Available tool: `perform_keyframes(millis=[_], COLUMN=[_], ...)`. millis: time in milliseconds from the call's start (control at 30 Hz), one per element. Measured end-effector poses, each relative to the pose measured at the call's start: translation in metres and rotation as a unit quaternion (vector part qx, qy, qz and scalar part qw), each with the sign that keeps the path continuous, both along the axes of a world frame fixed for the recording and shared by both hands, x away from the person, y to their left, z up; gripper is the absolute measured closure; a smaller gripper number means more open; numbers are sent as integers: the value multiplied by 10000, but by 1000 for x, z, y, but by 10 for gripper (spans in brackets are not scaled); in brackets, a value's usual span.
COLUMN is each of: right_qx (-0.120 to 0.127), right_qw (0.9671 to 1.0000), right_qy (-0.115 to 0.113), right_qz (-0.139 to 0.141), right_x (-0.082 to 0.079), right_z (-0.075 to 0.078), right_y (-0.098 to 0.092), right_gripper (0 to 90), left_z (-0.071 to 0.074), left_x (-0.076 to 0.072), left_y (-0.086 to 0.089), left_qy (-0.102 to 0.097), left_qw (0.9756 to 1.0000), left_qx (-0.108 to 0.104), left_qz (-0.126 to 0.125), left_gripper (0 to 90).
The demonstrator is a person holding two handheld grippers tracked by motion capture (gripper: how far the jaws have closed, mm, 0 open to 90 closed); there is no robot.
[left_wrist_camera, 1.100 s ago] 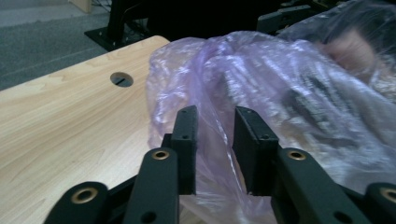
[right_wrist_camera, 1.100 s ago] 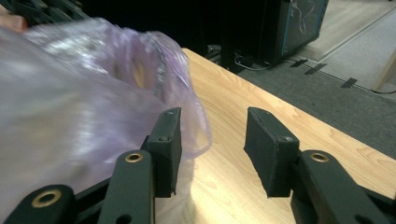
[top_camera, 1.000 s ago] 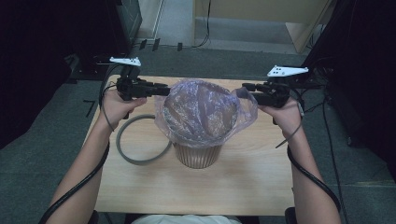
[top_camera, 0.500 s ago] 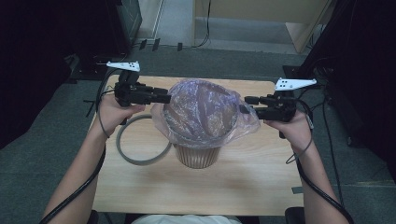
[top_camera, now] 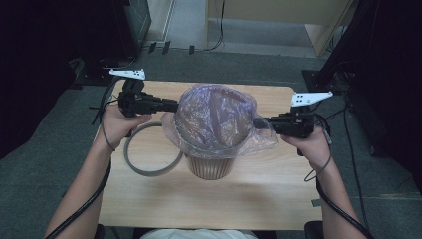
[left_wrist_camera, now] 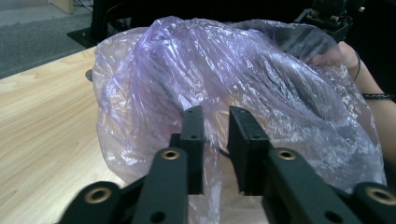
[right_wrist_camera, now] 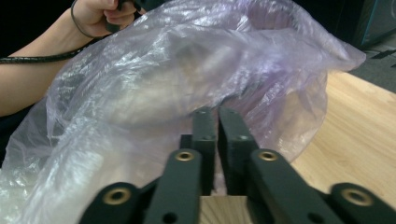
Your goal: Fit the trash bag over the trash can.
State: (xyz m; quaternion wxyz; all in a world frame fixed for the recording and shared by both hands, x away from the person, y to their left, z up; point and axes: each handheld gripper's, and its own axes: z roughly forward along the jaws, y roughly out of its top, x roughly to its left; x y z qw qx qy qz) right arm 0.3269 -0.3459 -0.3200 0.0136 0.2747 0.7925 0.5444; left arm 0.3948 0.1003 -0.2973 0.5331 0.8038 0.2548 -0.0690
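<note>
High view: we look forward and down from above the person's side of the wooden table point(top_camera: 149, 199), far enough back to take in the whole tabletop, both forearms and the grey floor beyond.
Left gripper view: we ride on the left gripper point(left_wrist_camera: 215, 126) and look along its black jaws, very near the purple plastic bag point(left_wrist_camera: 224, 74), with the far hand at upper right.
Right gripper view: we ride on the right gripper point(right_wrist_camera: 217, 123) and face the opposite way, equally close to the bag, with the other hand at upper left.
Shared ground: we see the bag and the tabletop in all three views.
</note>
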Motion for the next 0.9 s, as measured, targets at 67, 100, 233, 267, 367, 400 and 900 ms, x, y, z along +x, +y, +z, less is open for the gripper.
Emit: perform_keyframes(millis=[67,100,233,267,367,400,900], right_qx=[-63,-95,-188,-182,-245,-276,-349], right_qw=[10000,9999,9996,9995,9990,9988,9965], right_qy=[72,104,212,238,338,352,-106], right_qz=[-15,-28,-89,-104,-163,-180,-753], right_x=[1,2,4,5,8,9,7], right_z=[-5,-7,-19,-23,-34,-37,-12], right_y=[1,2,6,6,7,7,-20], right_gripper=[900,900,900,900,900,900,572], left_z=[0,0,-2,-3,-5,-6,14], left_x=[0,0,-1,-1,-1,0,-7], left_y=[2,3,4,4,4,4,0], left_qy=[36,64,68,79,82,86,-202], left_qw=[10000,9999,10000,9999,10000,9999,9998], left_qx=[-87,-111,-68,-63,-26,1,-71], left_qz=[1,0,12,13,42,52,18], left_gripper=[831,863,894,894,898,899,660])
